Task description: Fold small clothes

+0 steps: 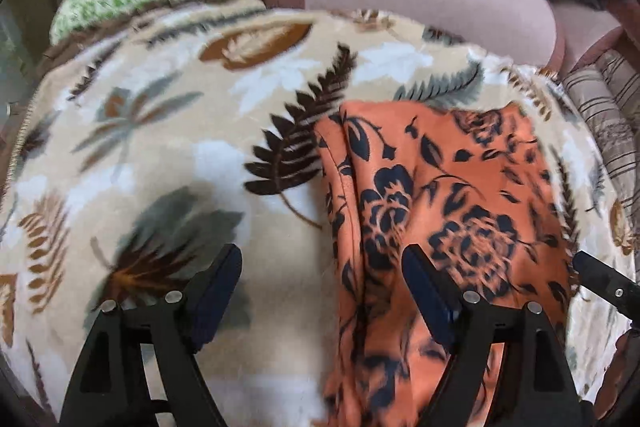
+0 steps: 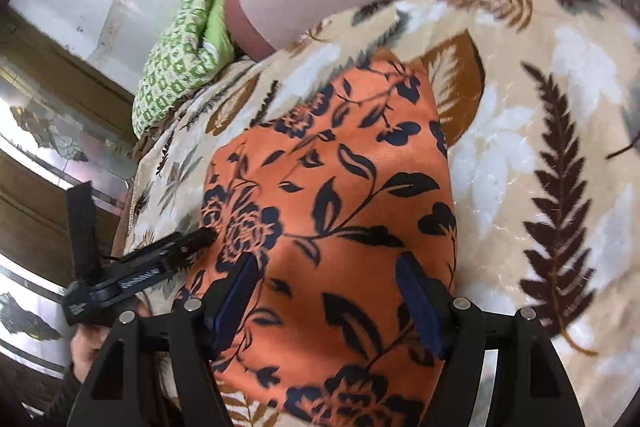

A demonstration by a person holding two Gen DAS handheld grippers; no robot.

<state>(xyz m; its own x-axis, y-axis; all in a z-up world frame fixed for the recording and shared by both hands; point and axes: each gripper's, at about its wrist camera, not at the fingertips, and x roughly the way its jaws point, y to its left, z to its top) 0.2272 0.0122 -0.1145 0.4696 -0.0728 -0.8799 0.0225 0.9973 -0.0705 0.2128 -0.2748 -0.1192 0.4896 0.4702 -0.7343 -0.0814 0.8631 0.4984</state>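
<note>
Two views, one folded garment. Left wrist view: the left gripper (image 1: 322, 291) hangs released, jaws spread and holding nothing, above a leaf-print blanket (image 1: 160, 147). The orange floral cloth (image 1: 440, 187) lies ahead and to its right; the cloth's left fold edge passes between the jaws, and its long axis runs roughly forward, away from the gripper. A black tip at the far right edge is probably the right gripper. Right wrist view: the right gripper (image 2: 326, 291) is likewise released and empty, centred directly over the cloth, so it is judged the nearer one. Only this view shows the cloth's far edge and right border entire, with the left gripper's tip touching or just above its left border; which cannot be told.
</note>
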